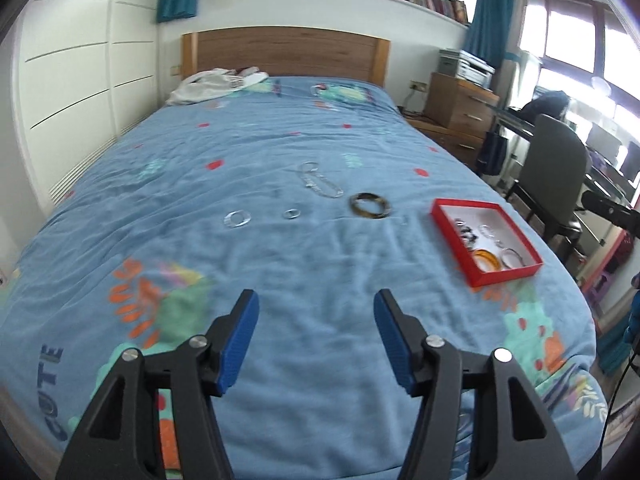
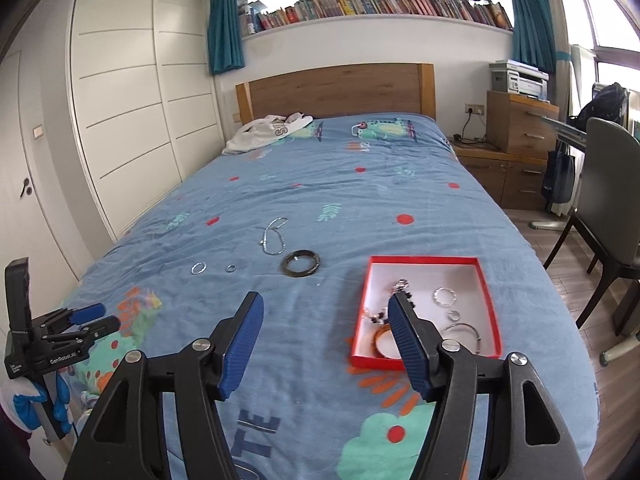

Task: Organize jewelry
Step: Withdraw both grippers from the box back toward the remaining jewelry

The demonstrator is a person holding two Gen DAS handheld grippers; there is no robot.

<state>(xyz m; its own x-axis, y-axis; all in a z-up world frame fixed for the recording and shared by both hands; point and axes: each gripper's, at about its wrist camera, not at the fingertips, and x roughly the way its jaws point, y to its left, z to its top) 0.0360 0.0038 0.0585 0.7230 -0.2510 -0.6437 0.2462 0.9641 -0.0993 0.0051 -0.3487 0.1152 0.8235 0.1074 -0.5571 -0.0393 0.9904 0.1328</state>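
On the blue bedspread lie a dark bangle [image 1: 370, 206] [image 2: 302, 264], a silver chain [image 1: 319, 182] [image 2: 274, 236], a silver ring [image 1: 237, 218] [image 2: 199, 268] and a smaller ring [image 1: 290, 213] [image 2: 231, 268]. A red box [image 1: 472, 268] [image 2: 489, 300] at the right holds several bracelets, rings and beads. My left gripper [image 1: 316, 308] is open and empty, above the bed short of the loose pieces; it also shows in the right wrist view [image 2: 100, 318]. My right gripper [image 2: 326, 312] is open and empty, beside the box's near left corner.
White clothing [image 2: 272, 130] lies by the wooden headboard [image 2: 336, 90]. A white wardrobe [image 2: 132, 120] lines the left side. A wooden dresser [image 2: 520, 124], a chair [image 2: 612, 208] and a desk stand to the right of the bed.
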